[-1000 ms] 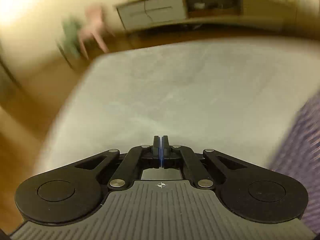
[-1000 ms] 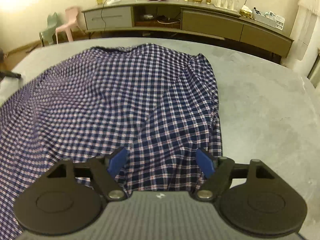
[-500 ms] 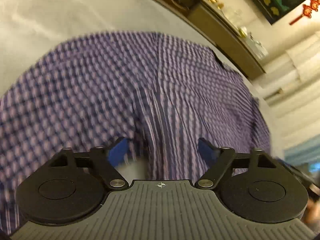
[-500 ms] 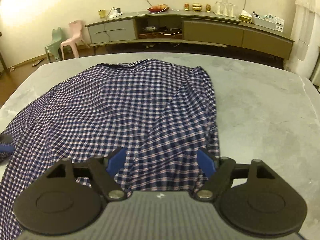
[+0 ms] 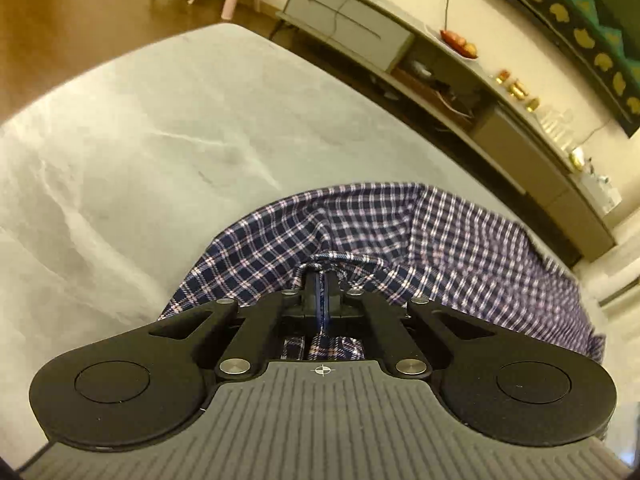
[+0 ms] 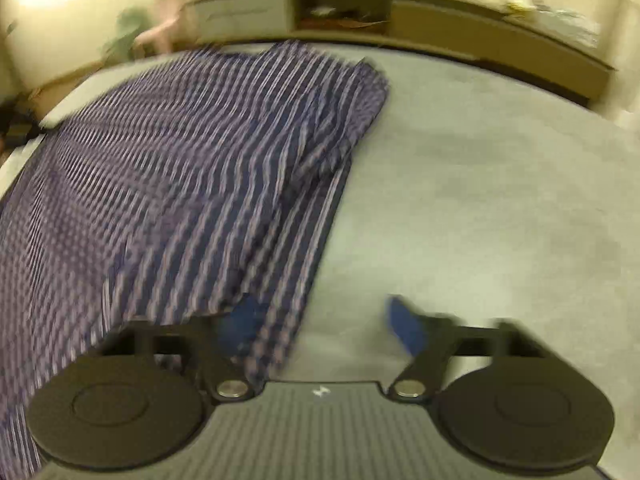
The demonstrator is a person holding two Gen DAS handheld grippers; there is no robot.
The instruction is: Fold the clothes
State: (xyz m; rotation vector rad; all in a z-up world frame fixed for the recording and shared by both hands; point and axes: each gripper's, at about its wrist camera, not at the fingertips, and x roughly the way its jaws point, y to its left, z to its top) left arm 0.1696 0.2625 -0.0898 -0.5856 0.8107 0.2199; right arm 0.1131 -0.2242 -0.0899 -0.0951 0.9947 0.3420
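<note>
A navy, white and pink checked cotton shirt (image 5: 460, 248) lies spread on a pale grey, stone-look table (image 5: 140, 140), reaching toward the far edge and draping over the near edge. The left gripper (image 5: 322, 280) is fully closed, pinching a raised fold of the shirt's edge between its pads. The right gripper (image 6: 324, 320) is closing at the near edge, jaws apart in the blurred view; the shirt's side hem lies between them against the left pad.

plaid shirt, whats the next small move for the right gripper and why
Probably finish closing the right gripper on the plaid shirt edge: its jaws are closing, pads apart, hem beside one pad. The left gripper is already shut on cloth.
</note>
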